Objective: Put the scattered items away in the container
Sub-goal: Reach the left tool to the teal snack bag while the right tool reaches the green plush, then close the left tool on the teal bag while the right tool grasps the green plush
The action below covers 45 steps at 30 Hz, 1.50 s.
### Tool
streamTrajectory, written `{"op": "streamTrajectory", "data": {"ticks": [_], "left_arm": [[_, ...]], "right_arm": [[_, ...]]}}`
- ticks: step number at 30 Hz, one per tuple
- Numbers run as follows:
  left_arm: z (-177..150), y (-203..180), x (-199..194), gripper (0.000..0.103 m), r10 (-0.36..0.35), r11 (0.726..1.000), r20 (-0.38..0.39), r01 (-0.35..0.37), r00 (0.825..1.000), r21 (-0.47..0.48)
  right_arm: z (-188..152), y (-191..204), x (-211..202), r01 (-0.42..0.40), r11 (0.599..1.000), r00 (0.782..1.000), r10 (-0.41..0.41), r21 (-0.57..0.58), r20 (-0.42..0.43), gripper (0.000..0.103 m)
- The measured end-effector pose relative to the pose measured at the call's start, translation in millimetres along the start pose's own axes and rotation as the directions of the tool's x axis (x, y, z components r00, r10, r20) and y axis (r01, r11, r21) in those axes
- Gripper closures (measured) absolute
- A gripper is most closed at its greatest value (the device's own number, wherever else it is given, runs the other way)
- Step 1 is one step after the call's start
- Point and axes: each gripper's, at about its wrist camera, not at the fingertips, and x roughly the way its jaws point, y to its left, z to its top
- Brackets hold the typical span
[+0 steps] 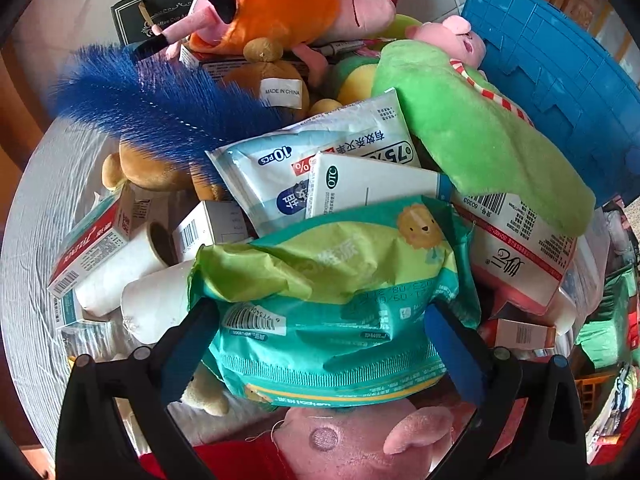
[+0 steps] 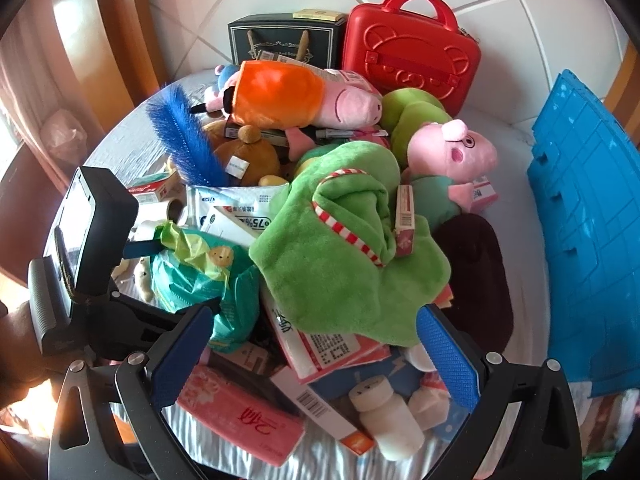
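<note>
The left hand-held gripper (image 1: pixel 320 344) has its two blue pads on both sides of a crinkly teal and green pack (image 1: pixel 336 300) with a little lion on it, and it is pinching that pack. The pack sits at the near edge of a big messy pile on a pale surface (image 2: pixel 120 148). Right behind the pack lie a white box marked OTC (image 1: pixel 376 188) and a pale blue wipes pack (image 1: pixel 280 168). A fluffy blue brush (image 1: pixel 152 104) sticks out to the left over a brown teddy (image 1: pixel 276 84). An orange and pink plush pig (image 1: pixel 280 4) lies on top at the back. A green plush blanket (image 2: pixel 340 248) is heaped in the middle of the pile, with a small red box (image 2: pixel 405 220) resting on it. The right hand-held gripper (image 2: pixel 316 356) is spread wide and holds nothing; it hangs over the near side of the pile, above a pink tissue pack (image 2: pixel 244 420) and a white bottle (image 2: pixel 384 416). Another pink pig (image 2: pixel 452 152) lies on the right side. A red case (image 2: pixel 412 52) stands upright at the back, next to a dark box (image 2: pixel 280 40). The blue container (image 2: pixel 588 220) with a grid pattern is at the far right, just beside the pile.
</note>
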Motion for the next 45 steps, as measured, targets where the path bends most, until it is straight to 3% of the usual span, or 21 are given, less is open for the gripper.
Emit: {"op": "streamTrajectory", "data": {"ticks": [3,5,7,14,15,27,37,38,39,40,41,42,43,45], "left_arm": [[-1.9,-1.8,-7.4,0.011,-0.004,1.000,0.027,0.004,1.000,0.016],[-4.6,-1.2,-16.7,0.031,-0.024,0.999,0.048,0.023,0.999,0.022],[-6.1,0.4,-29.0,0.060,-0.034,0.999,0.069,0.033,0.997,0.022],[-15.3,11.8,-38.1,0.080,-0.093,0.994,0.095,0.097,0.991,-0.039],[-12.1,13.3,-37.2,0.097,-0.096,0.994,0.103,0.101,0.990,-0.044],[-7.1,31.5,-68.7,0.097,-0.078,0.995,0.176,0.089,0.981,-0.052],[-3.1,31.2,-96.7,0.097,-0.061,0.997,0.218,0.069,0.974,-0.030],[-3.0,30.6,-97.8,0.097,-0.060,0.997,0.219,0.068,0.974,-0.027],[-3.1,30.5,-98.9,0.097,-0.059,0.997,0.220,0.066,0.974,-0.026],[-3.3,30.7,-99.9,0.097,-0.058,0.998,0.221,0.065,0.974,-0.026],[-3.4,31.1,-101.2,0.097,-0.057,0.998,0.222,0.064,0.973,-0.026],[-3.5,31.9,-102.5,0.097,-0.055,0.998,0.223,0.063,0.973,-0.027],[-3.4,32.8,-104.0,0.097,-0.054,0.998,0.225,0.062,0.973,-0.028],[-3.1,34.2,-106.8,0.097,-0.049,0.998,0.228,0.058,0.972,-0.030]], "right_arm": [[0.7,0.0,3.1,0.007,1.000,1.000,-0.007,-0.005,-0.004,0.000],[1.0,0.0,5.9,0.012,1.000,1.000,-0.012,-0.005,-0.009,0.000],[0.6,0.2,8.5,0.017,1.000,1.000,-0.017,-0.006,-0.013,0.000],[3.8,2.4,27.1,0.032,0.999,0.999,-0.033,-0.020,-0.033,0.000],[4.6,3.3,29.7,0.035,0.999,0.999,-0.036,-0.023,-0.036,0.000],[7.7,7.1,42.0,0.050,0.998,0.998,-0.051,-0.029,-0.041,0.000],[11.3,3.5,75.1,0.102,0.993,0.993,-0.106,-0.066,-0.055,0.000],[12.1,3.7,77.7,0.103,0.992,0.993,-0.107,-0.073,-0.057,0.005],[13.0,2.8,78.4,0.096,0.993,0.993,-0.099,-0.068,-0.056,0.017],[13.8,2.0,78.2,0.092,0.994,0.994,-0.096,-0.059,-0.057,0.051],[15.0,0.9,75.2,0.102,0.994,0.993,-0.104,-0.050,-0.047,0.063],[16.6,-0.8,71.1,0.099,0.994,0.994,-0.100,-0.037,-0.035,0.069],[18.2,-2.0,67.8,0.099,0.995,0.995,-0.100,-0.027,-0.029,0.084],[20.2,-8.0,58.8,0.080,0.997,0.997,-0.080,0.002,-0.015,0.091]]}}
